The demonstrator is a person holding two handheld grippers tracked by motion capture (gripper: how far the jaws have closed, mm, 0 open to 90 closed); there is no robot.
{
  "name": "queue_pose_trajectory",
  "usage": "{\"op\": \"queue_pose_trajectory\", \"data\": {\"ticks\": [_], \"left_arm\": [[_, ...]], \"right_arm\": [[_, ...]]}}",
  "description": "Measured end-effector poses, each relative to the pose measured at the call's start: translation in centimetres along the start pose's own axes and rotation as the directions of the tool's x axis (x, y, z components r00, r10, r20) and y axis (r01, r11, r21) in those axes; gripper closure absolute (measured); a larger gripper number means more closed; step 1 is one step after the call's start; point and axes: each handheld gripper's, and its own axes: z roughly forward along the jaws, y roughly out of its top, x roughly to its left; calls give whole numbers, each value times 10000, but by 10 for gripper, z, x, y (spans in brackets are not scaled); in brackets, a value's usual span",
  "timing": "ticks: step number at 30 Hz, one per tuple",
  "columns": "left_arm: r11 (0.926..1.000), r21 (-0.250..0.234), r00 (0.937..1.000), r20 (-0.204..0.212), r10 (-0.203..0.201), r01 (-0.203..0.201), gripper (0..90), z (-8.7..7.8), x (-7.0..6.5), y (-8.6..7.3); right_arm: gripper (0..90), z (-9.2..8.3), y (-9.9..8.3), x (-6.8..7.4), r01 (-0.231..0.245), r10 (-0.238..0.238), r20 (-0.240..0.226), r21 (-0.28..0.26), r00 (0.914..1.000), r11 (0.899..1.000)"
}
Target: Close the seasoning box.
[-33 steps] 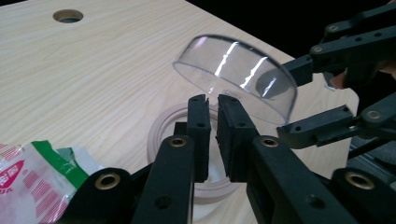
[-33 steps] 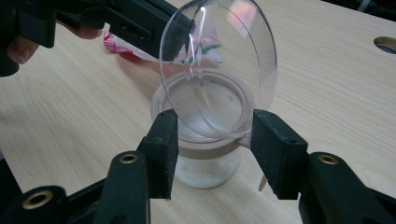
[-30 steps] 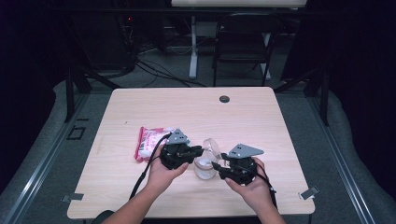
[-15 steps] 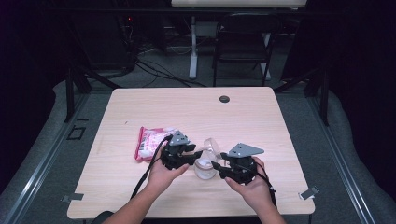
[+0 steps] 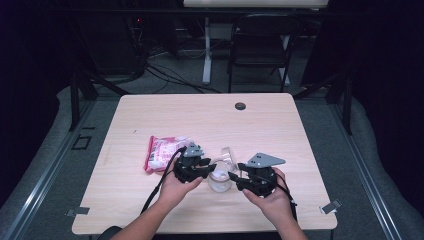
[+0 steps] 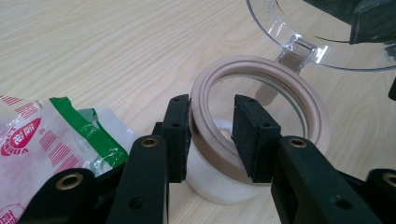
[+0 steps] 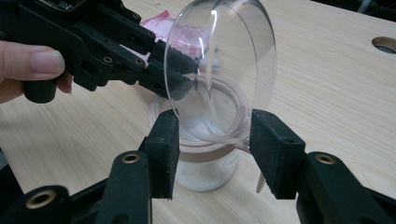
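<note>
Fingers of your left gripper [image 6: 212,135] straddle the beige rim [image 6: 285,84] of the small jar [image 6: 219,186], one pad outside, one inside; they have just been closing on it, though a slim gap shows at the inner pad, so the grip is not yet firm. Your right gripper [image 7: 212,147] brackets the jar from the other side, pads apart and seemingly not pressing. The jar sits low and centre in the high view, its clear hinged lid [image 7: 219,70] tipped up, the red-and-white packet [image 5: 162,152] just left. Finish the squeeze squarely on the rim, keep the jar flat on the table [image 5: 280,125], and avoid knocking the lid.
</note>
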Motion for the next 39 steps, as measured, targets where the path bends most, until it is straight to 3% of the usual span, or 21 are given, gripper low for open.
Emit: {"op": "queue_pose_trajectory", "data": {"ticks": [14,29,39], "left_arm": [[10000,24,10000,56,29,-29,684,0,0,0],[10000,-16,10000,56,36,-36,687,0,0,0],[9994,-354,9998,192,-6,13,638,-6,-2,1]], "right_arm": [[572,-4,-2,-7,-284,285,-43,47,9996,9996],[597,-3,-6,-18,-597,591,276,228,9979,9980],[672,-3,-7,-22,-733,729,413,87,9965,9973]]}}
